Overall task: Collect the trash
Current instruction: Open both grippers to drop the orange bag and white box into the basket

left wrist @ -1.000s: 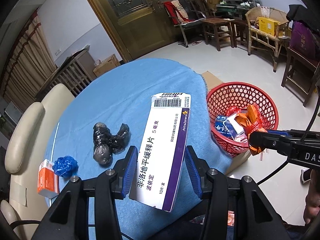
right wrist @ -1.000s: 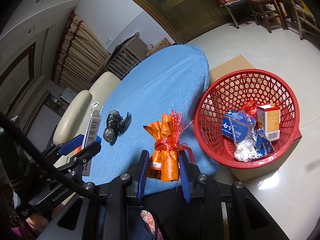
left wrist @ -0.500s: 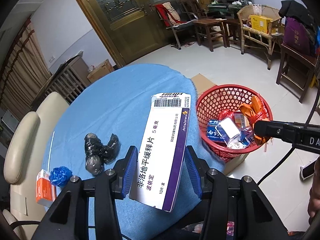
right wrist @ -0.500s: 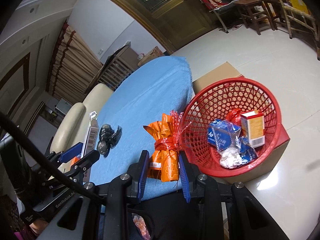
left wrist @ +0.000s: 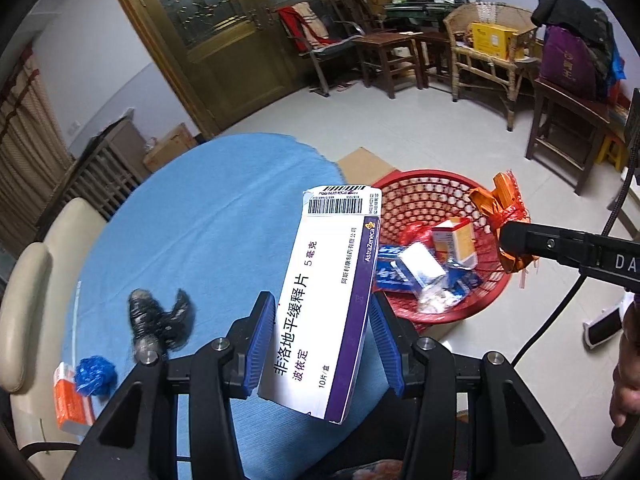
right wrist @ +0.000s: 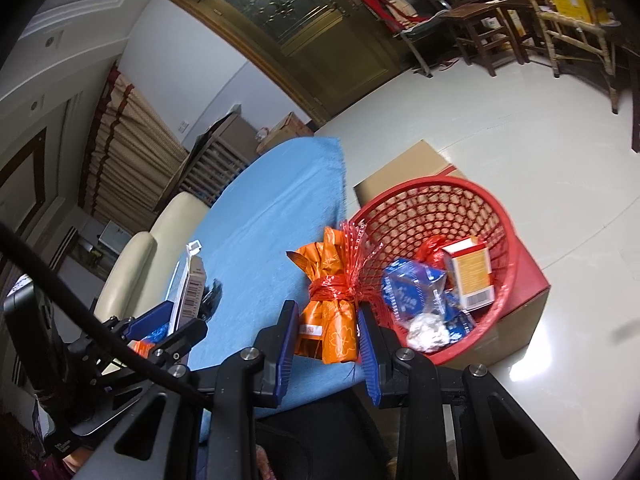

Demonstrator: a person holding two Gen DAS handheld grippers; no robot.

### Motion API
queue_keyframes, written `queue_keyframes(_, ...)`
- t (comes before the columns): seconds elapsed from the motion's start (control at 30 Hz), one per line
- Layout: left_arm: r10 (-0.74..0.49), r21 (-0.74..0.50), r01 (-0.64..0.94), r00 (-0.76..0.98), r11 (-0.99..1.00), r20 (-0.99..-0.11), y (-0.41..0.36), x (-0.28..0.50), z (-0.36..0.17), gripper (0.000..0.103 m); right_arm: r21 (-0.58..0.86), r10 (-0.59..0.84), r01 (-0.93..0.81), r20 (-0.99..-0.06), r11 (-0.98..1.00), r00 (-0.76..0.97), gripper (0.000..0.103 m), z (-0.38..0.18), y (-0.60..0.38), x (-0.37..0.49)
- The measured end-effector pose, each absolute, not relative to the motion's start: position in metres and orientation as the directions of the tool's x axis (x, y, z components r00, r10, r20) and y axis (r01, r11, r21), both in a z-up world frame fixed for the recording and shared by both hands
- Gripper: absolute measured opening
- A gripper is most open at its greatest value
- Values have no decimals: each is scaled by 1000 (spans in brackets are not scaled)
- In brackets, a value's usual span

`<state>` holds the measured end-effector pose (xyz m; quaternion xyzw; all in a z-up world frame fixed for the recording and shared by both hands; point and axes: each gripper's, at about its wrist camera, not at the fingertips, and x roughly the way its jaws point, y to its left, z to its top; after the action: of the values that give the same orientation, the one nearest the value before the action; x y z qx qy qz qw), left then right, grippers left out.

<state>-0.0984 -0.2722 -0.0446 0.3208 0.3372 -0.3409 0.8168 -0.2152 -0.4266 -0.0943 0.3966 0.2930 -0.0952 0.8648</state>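
Observation:
My left gripper [left wrist: 322, 344] is shut on a white and purple medicine box [left wrist: 326, 300], held up over the blue-clothed table [left wrist: 208, 216]. My right gripper [right wrist: 329, 320] is shut on an orange wrapper bundle tied with red ribbon [right wrist: 330, 300]; in the left wrist view the bundle [left wrist: 502, 216] hangs over the right rim of the red basket [left wrist: 400, 192]. The red basket [right wrist: 496, 216] stands on a cardboard box [right wrist: 404, 172] beside the table and holds several packets and a small box [right wrist: 470, 272]. A crumpled black bag [left wrist: 160, 320], a blue wad [left wrist: 94, 374] and an orange box [left wrist: 70, 404] lie on the table.
A cream chair [left wrist: 28, 288] stands at the table's left. Wooden chairs [left wrist: 384, 60] and a wicker chair [left wrist: 488, 56] stand across the tiled floor near the brown doors [left wrist: 208, 32]. The left gripper shows at the lower left of the right wrist view [right wrist: 168, 328].
Both grippers have lifted and moved toward the red basket. The orange bundle has travelled from the table side to over the basket's far rim. Both grips are unchanged.

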Motion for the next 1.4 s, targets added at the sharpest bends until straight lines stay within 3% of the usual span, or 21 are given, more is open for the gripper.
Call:
queue_keyframes(0.6, -404, 167, 880, 364, 445, -839, -350, -88, -68, 55, 625, -39, 541, -634, 563, 772, 36, -119, -482, -226)
queue_keyframes(0.63, -401, 174, 880, 368, 443, -839, -352, -89, -68, 61, 627, -37, 547, -638, 555, 769, 48, -121, -485, -225)
queue_keyframes(0.67, -401, 181, 879, 374, 441, -836, -354, -89, -68, 63, 629, -35, 559, -647, 541, 762, 69, -122, -488, -224)
queue_keyframes(0.7, -407, 182, 880, 375, 439, -833, -353, -90, -67, 63, 636, -40, 561, -642, 531, 766, 71, -122, -490, -225)
queue_keyframes(1.0, -405, 215, 826, 461, 520, -790, -321, -79, -47, 63, 603, -68, 528, -618, 598, 783, 71, -101, -475, -220)
queue_keyframes(1.4, -368, 261, 701, 609, 663, -702, -248, -60, -7, 63, 572, 11, 421, -602, 704, 799, 71, -69, -420, -179)
